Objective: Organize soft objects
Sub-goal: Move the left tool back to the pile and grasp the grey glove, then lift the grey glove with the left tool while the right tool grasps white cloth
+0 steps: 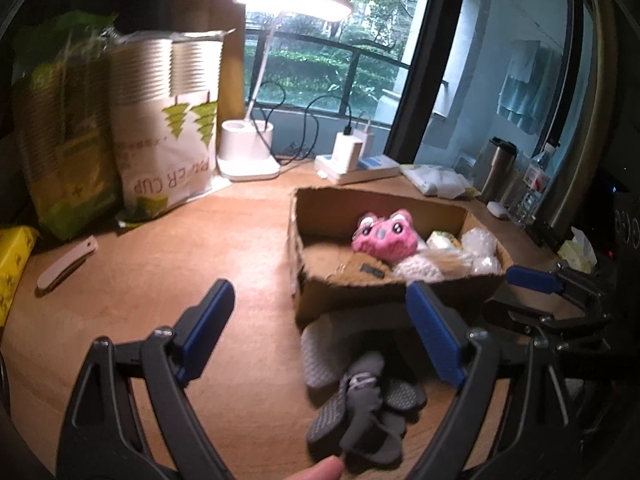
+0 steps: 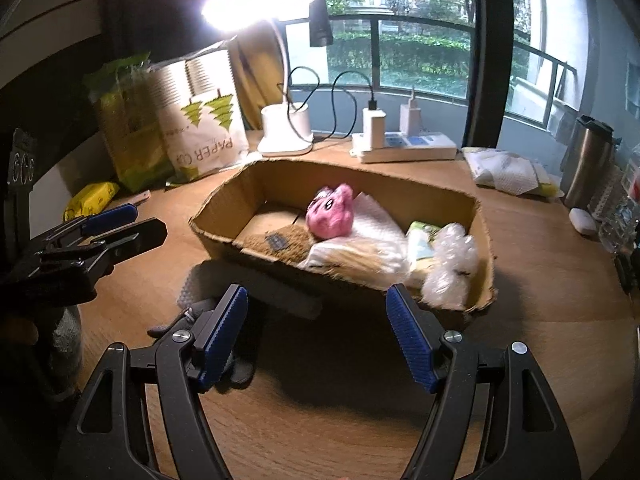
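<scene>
A low cardboard box sits on the wooden desk. In it lie a pink plush, a brown cloth, a white knit item and bubble wrap. A grey glove lies on the desk in front of the box. My left gripper is open and empty, just above the glove. My right gripper is open and empty, in front of the box.
Bags of paper cups, a desk lamp and a power strip stand behind the box. A yellow pack and a folded knife lie at left. A steel tumbler stands at right.
</scene>
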Motion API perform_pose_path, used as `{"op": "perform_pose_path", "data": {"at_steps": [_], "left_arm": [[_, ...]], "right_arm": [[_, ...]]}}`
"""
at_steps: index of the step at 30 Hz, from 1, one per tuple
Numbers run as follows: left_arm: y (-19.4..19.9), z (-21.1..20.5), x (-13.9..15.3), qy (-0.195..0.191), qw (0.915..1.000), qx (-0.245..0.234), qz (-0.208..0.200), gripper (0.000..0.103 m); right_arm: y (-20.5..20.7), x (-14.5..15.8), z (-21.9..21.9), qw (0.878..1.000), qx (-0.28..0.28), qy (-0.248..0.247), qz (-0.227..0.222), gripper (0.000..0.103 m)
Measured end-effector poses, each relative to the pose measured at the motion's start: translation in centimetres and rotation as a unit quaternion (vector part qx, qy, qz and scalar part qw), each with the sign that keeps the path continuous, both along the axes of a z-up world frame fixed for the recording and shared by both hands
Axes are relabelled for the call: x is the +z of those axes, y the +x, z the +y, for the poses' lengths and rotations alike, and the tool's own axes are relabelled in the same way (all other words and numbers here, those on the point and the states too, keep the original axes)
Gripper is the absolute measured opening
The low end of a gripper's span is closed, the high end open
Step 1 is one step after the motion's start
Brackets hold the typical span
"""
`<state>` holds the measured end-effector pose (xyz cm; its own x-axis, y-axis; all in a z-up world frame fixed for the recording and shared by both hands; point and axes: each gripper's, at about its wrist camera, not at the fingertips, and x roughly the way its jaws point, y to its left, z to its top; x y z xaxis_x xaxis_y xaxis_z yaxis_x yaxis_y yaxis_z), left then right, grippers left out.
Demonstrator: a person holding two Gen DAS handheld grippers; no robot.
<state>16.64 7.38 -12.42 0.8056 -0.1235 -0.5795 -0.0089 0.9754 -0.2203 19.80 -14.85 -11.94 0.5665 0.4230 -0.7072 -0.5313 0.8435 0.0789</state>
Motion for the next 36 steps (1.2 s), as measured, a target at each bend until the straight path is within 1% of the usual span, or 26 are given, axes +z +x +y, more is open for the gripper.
{"op": "perform_pose_path", "data": {"at_steps": [5,10,16,24,26,28,29,31,32,33,35,36], "left_arm": [[-0.7,0.3,-1.2,0.000,0.9999,-0.002,0.015,0.089],[-1.2,-0.4,-2.6,-0.004,0.9994,-0.011,0.031,0.089],[-1.4,-2.0,-4.4,-0.008,0.9980,-0.027,0.057,0.089],[-1.6,-4.0,-5.7,0.008,0.9956,-0.041,0.083,0.087],[-1.4,-4.3,-5.9,0.012,0.9948,-0.044,0.090,0.075],[-1.0,-4.7,-6.5,0.018,0.9927,-0.049,0.109,0.060],[-0.8,-4.9,-6.8,0.022,0.9916,-0.052,0.116,0.056],[-0.7,-5.3,-6.8,0.029,0.9909,-0.057,0.118,0.046],[-0.7,-5.5,-6.8,0.033,0.9906,-0.061,0.118,0.042],[-0.7,-5.6,-6.8,0.033,0.9904,-0.064,0.118,0.035],[-0.9,-5.5,-6.7,0.025,0.9910,-0.065,0.114,0.030],[-1.2,-5.4,-6.4,0.018,0.9921,-0.068,0.104,0.024]], "right_arm": [[-0.6,-0.8,0.8,1.000,0.006,-0.001,0.009,0.075],[-1.1,-1.8,1.1,1.000,0.011,-0.005,0.018,0.075],[-1.6,-3.0,0.5,0.999,0.013,-0.006,0.029,0.075],[-2.0,-4.2,-1.0,0.999,0.006,0.002,0.039,0.075],[-2.0,-4.3,-1.4,0.999,0.003,0.005,0.041,0.075],[-2.1,-4.4,-1.7,0.999,-0.001,0.009,0.041,0.075],[-2.2,-4.3,-1.9,0.999,-0.002,0.010,0.040,0.075],[-2.2,-4.3,-2.2,0.999,-0.007,0.013,0.040,0.075],[-2.2,-4.3,-2.3,0.999,-0.009,0.014,0.039,0.075],[-2.2,-4.3,-2.5,0.999,-0.012,0.015,0.039,0.075],[-2.1,-4.3,-2.6,0.999,-0.015,0.014,0.040,0.075],[-2.1,-4.3,-2.6,0.999,-0.016,0.013,0.040,0.075]]}}
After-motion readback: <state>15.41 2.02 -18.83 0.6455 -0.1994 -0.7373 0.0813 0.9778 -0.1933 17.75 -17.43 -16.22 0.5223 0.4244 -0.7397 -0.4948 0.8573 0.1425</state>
